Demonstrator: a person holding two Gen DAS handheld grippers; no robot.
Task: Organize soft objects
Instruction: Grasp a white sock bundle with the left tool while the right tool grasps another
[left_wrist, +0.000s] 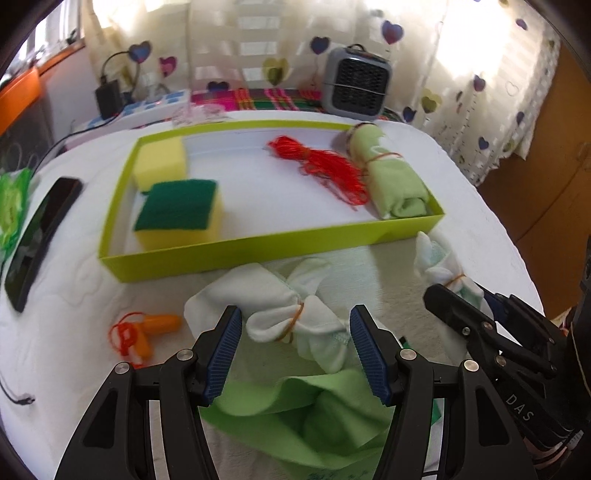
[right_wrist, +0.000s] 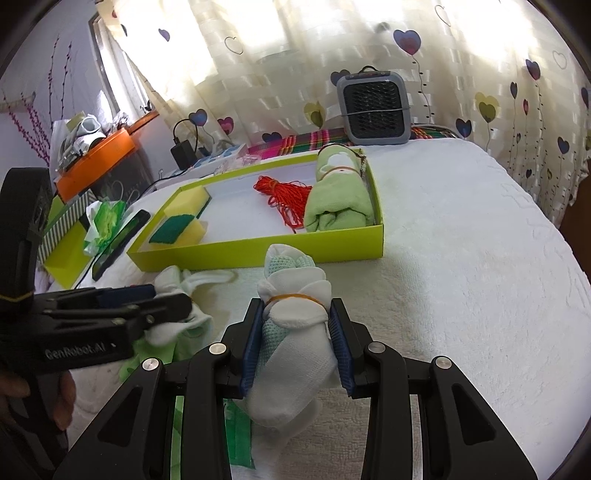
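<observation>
Where curtains (right_wrist: 332, 55) hang, wht bedspread (right_wrist: 461, 258), fan (right_wrist: 375, 109)

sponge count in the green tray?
2, both at the tray's left end: a plain yellow sponge in the far corner, and a green-topped sponge nearer the camera, overlapping it. Nothing appears hidden.
</observation>
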